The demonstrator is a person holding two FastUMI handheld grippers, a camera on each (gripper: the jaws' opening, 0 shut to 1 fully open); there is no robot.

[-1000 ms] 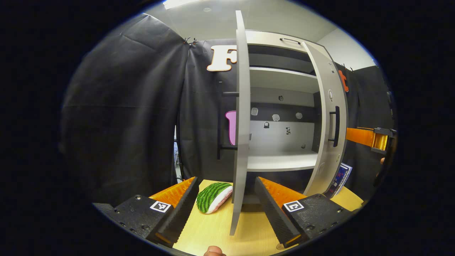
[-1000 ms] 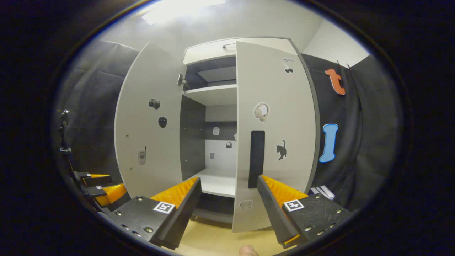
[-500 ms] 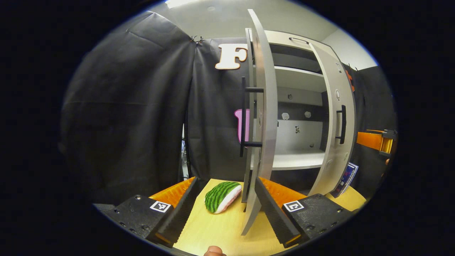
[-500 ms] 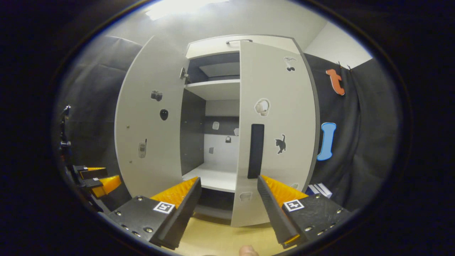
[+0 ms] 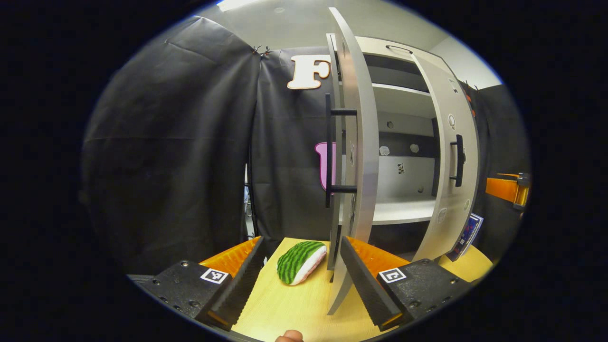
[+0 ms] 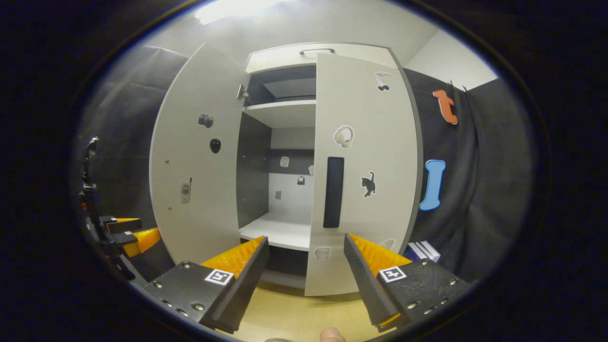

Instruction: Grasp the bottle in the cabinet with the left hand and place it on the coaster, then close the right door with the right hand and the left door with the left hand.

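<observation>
Standing on a pale wooden tabletop (image 5: 304, 304), the grey cabinet (image 6: 285, 57) had both doors ajar. Seen from the left gripper view, the left door (image 5: 363, 142) was nearly edge-on, its dark bar handle (image 5: 328, 152) facing the black cloth wall; the lower corner of this door lay just beside the inner face of one finger of the left gripper (image 5: 300, 280), though contact could not be confirmed. The fingers of that gripper were spread wide and held nothing. A watermelon-slice toy (image 5: 301, 262) lay on the tabletop between them, farther off and near the foot of the left door. The right door (image 6: 363, 180) was swung most of the way toward the cabinet front, its flat dark handle (image 6: 333, 192) and several small stickers facing the right gripper view. The right gripper (image 6: 306, 280) hung in front of that door with fingers likewise wide apart and empty. The cabinet's lower shelf (image 6: 280, 230) appeared bare in both views. The bottle and coaster could not be located. A small stack of books (image 6: 422, 251) lay at the cabinet's right.
</observation>
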